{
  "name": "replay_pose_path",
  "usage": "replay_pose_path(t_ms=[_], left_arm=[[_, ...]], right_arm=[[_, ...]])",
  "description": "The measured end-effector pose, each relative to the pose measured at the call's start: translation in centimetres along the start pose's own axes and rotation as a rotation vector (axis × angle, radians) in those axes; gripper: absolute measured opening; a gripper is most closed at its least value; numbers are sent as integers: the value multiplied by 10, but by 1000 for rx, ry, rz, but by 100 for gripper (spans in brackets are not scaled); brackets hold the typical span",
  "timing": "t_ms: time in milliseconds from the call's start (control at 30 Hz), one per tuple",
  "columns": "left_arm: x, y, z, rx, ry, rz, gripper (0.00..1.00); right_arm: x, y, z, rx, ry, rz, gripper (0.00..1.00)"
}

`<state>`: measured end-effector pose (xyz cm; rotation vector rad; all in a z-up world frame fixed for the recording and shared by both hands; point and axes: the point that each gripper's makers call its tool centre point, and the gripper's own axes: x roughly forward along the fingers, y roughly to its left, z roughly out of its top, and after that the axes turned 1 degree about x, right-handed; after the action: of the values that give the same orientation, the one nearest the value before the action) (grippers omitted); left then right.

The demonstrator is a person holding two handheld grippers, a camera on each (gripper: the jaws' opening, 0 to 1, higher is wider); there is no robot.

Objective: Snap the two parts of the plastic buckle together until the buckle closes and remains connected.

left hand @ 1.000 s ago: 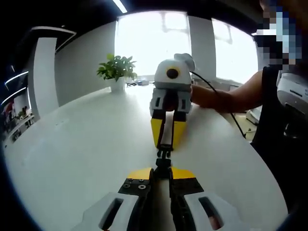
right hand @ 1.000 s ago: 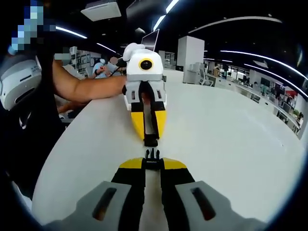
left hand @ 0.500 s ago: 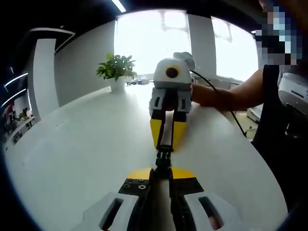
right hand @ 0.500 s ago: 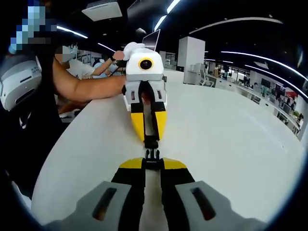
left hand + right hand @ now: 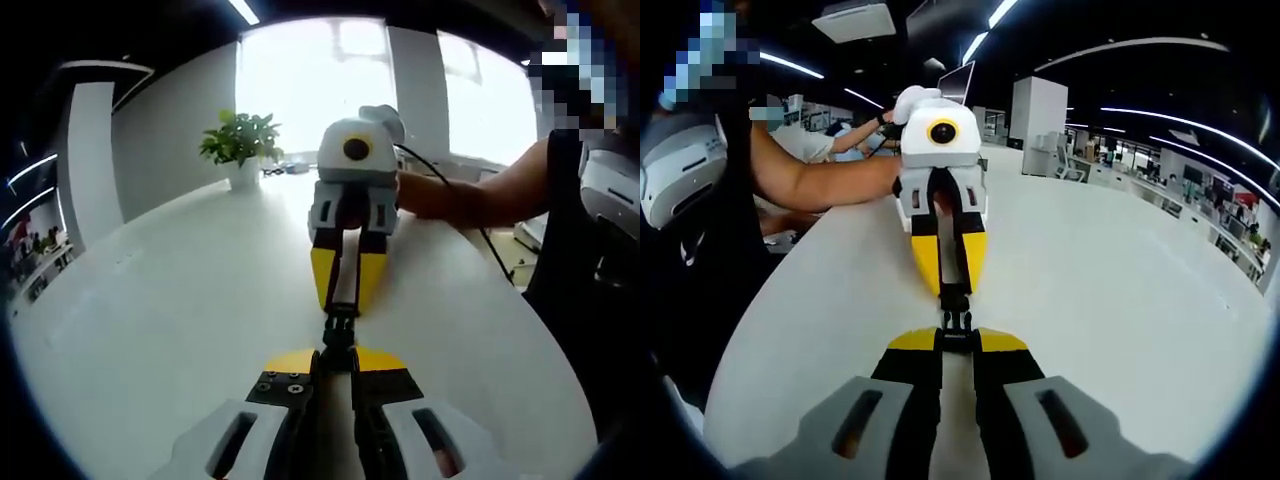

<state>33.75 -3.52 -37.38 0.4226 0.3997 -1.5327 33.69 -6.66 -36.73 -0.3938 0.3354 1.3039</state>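
Facing each other nose to nose over a smooth, matte white table (image 5: 150, 330), the two grippers meet at the black plastic buckle. In the left gripper view, the left gripper (image 5: 338, 358) rises from 6 o'clock, its yellow-tipped black jaws clenched on one small, dark, ribbed buckle half (image 5: 338, 352). Just beyond it, toward 12 o'clock, the right gripper (image 5: 341, 308) points back, its glossy white shell and yellow wedge-shaped tips pinched on the other buckle half (image 5: 341, 321). The two halves touch end to end; whether they have latched is too small to tell.

In the right gripper view, the right gripper (image 5: 957, 340) grips the pronged buckle half (image 5: 957, 326) at the tips, jaws drawn tight around it. The left gripper (image 5: 952, 292) holds the boxy socket half (image 5: 953, 296) directly at 12 o'clock of it, the prongs reaching into its mouth.

A person's bare forearm (image 5: 470, 200) extends from 3 o'clock. A leafy potted plant (image 5: 240, 145) stands on the table at about 11 o'clock.
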Motion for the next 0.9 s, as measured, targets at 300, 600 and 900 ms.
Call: replay_pose_path(t_ms=[300,600,900], left_arm=[[-1,0,0,3,7,5,9],[-1,-1,0,3,0,1,9],[-1,-1,0,1,-12,-5,9]], right_arm=[[0,1,1,-3,3,0,11],[0,1,1,-4,6,-2,11],[-1,2,0,-7,10,-2,11]])
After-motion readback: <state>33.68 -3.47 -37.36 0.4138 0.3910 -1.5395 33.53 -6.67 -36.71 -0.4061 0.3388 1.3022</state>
